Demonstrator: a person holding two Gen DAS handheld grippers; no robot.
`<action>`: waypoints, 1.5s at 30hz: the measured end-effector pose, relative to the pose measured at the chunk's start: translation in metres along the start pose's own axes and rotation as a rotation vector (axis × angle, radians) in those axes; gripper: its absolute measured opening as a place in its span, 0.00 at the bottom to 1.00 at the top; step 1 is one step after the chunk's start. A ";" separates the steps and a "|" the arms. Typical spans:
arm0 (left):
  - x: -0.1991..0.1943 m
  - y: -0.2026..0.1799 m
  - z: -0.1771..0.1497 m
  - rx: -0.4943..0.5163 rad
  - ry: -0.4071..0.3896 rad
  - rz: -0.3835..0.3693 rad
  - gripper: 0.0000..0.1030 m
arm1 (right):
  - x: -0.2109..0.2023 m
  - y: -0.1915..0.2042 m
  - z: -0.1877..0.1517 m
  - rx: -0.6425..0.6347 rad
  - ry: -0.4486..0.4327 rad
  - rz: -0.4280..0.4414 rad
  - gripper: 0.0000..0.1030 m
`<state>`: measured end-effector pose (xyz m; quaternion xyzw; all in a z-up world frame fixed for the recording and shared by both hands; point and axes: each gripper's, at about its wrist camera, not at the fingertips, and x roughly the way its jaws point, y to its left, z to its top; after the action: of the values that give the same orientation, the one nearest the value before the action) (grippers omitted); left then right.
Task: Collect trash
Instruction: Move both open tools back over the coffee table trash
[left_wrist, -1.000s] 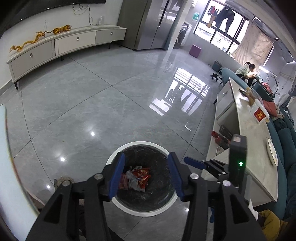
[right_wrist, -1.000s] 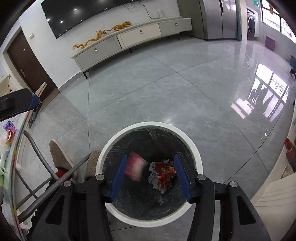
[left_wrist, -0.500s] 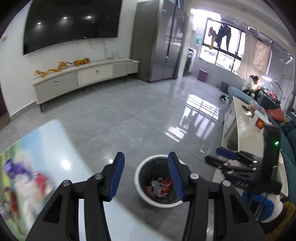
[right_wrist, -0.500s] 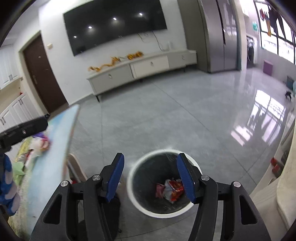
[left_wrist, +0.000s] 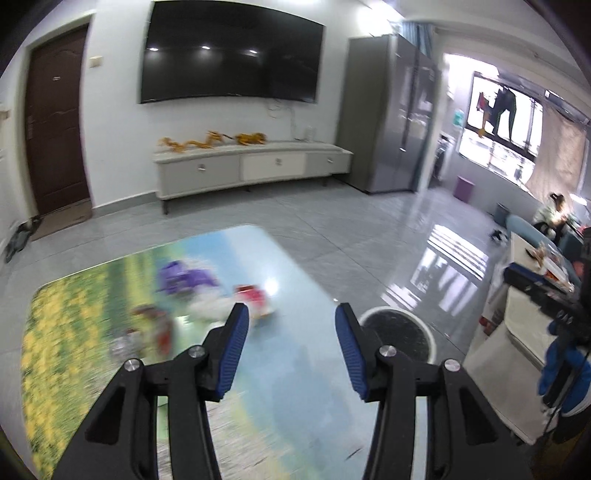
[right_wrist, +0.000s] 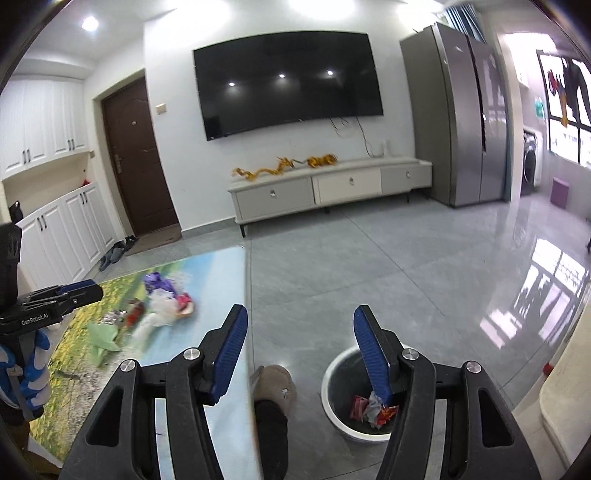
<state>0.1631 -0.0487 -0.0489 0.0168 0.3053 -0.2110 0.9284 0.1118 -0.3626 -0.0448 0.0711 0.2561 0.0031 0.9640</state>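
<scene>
Left wrist view: I read the left gripper (left_wrist: 291, 325) as released, nothing between its blue pads (left_wrist: 236, 350); the trash pile (left_wrist: 207, 299), blurred, lies on the printed table (left_wrist: 74, 332) at about 11 o'clock of the tips, just beyond them; the trash bin (left_wrist: 399, 332) sits on the floor at 3 o'clock, partly behind the right-hand finger.

Right wrist view: I read the right gripper (right_wrist: 297, 332) as released, its jaws having just been opening, empty; the trash pile (right_wrist: 162, 302) lies at 9 o'clock, well apart; the trash bin (right_wrist: 343, 398), holding red wrappers (right_wrist: 373, 410), stands at 5 o'clock below the tips.
</scene>
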 end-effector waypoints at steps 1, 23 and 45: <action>-0.011 0.013 -0.006 -0.010 -0.012 0.027 0.45 | -0.004 0.005 0.002 -0.007 -0.007 0.005 0.57; -0.073 0.140 -0.091 -0.221 0.030 0.175 0.45 | 0.020 0.106 0.006 -0.152 0.070 0.189 0.56; 0.107 0.216 -0.035 -0.289 0.369 0.033 0.44 | 0.174 0.190 -0.014 -0.277 0.344 0.398 0.46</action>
<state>0.3079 0.1126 -0.1599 -0.0731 0.4967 -0.1431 0.8529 0.2622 -0.1649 -0.1159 -0.0140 0.3937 0.2389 0.8876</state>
